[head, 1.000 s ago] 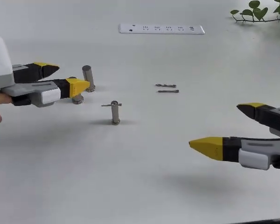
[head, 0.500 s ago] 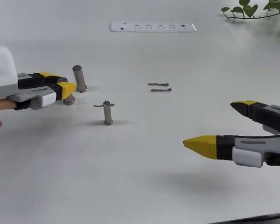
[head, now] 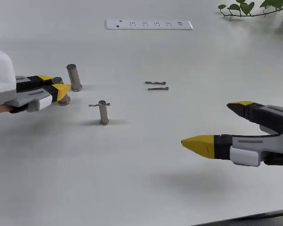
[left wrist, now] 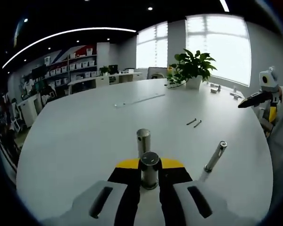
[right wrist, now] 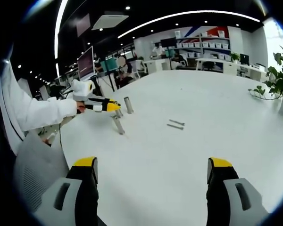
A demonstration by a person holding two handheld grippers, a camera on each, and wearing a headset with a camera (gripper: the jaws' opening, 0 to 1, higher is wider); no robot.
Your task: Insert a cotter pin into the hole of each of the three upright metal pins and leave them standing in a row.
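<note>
Three metal pins stand on the white table [head: 132, 179], long axes vertical, flanged bases down.

1. First metal pin [left wrist: 149, 169]: upright between the tips of the left gripper [head: 57, 84], whose jaws are closed against its shank on both sides.
2. Second metal pin [head: 74, 77]: upright just behind the first, clear of the jaws.
3. Third metal pin [head: 103, 112]: upright, nearer the person and to the right of the other two. The inserted cotter pin [head: 99, 104] passes through its upper end; its long axis is horizontal and runs left-right in the head view, protruding further to the left.

The two loose cotter pins [head: 156, 85] lie flat near the table centre, parallel and just beside each other, long axes left-right in the head view, well apart from the metal pins.

The right gripper [head: 205, 123] hovers over the table at the right, tips pointing left, jaws wide apart and holding nothing.

A power strip [head: 148, 24] lies at the far edge; a plant [head: 247, 7] is at the far right.

Change since one second ago: the left gripper's jaws, then spread on either side of the first metal pin, have narrowed onto it. The right gripper stays open. All three metal pins and the loose cotter pins keep their arrangement
</note>
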